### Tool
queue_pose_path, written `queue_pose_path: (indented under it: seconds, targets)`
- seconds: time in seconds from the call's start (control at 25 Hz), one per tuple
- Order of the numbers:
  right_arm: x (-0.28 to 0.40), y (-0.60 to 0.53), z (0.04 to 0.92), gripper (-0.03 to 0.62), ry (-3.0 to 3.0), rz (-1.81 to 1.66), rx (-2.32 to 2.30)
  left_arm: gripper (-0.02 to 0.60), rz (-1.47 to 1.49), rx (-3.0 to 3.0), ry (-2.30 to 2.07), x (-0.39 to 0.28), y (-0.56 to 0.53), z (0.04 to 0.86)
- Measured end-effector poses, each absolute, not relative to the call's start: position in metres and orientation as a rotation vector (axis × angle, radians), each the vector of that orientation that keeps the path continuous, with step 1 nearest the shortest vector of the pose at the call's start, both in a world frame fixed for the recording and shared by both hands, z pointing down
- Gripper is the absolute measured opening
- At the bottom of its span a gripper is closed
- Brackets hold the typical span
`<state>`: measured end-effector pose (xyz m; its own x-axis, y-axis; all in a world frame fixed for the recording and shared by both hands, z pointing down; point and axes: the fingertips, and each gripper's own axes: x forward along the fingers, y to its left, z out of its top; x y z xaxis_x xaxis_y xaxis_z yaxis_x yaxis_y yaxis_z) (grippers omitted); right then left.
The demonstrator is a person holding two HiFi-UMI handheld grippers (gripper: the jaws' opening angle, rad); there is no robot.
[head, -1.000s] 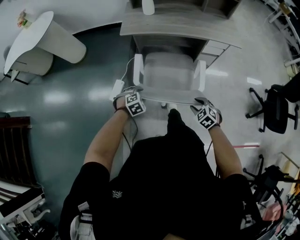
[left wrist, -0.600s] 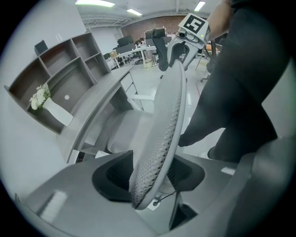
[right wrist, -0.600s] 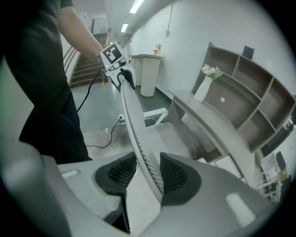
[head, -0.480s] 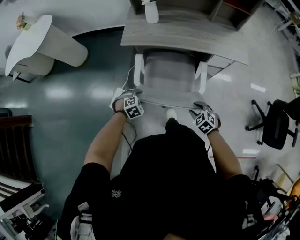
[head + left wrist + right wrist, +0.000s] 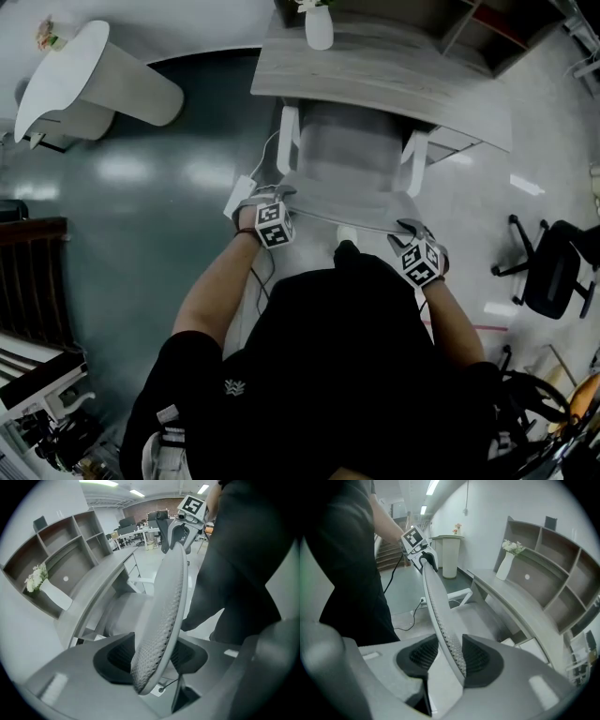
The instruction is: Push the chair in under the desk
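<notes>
The pale grey chair (image 5: pixel 345 159) with white armrests stands with the front of its seat under the wooden desk (image 5: pixel 375 73). Its mesh backrest (image 5: pixel 165 606) runs between both pairs of jaws. My left gripper (image 5: pixel 278 199) is shut on the backrest's top edge at the left corner, and its dark pads (image 5: pixel 112 657) press the mesh from both sides. My right gripper (image 5: pixel 406 229) is shut on the right corner of the same edge (image 5: pixel 437 603). Each gripper shows in the other's view, clamped at the far end of the backrest.
A white vase of flowers (image 5: pixel 319 28) stands on the desk below a shelf unit (image 5: pixel 562 559). A white pedestal (image 5: pixel 94 80) is at the far left and a black office chair (image 5: pixel 553 272) at the right. A power strip with its cable (image 5: pixel 236 197) lies left of the chair.
The chair has slid farther under the desk, with both grippers still clamped on its backrest. The person has stepped forward with it.
</notes>
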<state>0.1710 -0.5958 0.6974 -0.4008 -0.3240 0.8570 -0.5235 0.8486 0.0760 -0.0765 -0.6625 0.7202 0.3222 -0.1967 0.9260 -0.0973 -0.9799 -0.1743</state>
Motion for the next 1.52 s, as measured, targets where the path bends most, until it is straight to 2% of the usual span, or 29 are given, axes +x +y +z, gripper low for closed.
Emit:
queue_pose_path:
  seconds: [0.88,1.52]
  targets:
    - [0.192,-0.632,0.697,0.164,-2.007,0.167,0.65,0.223,-1.741,-2.505,0.328,-0.059,-0.689,0.719]
    - [0.221,-0.762,0.7,0.169,-2.024,0.102,0.654,0.23,-1.799,-2.474,0.417,-0.031,-0.816,0.725]
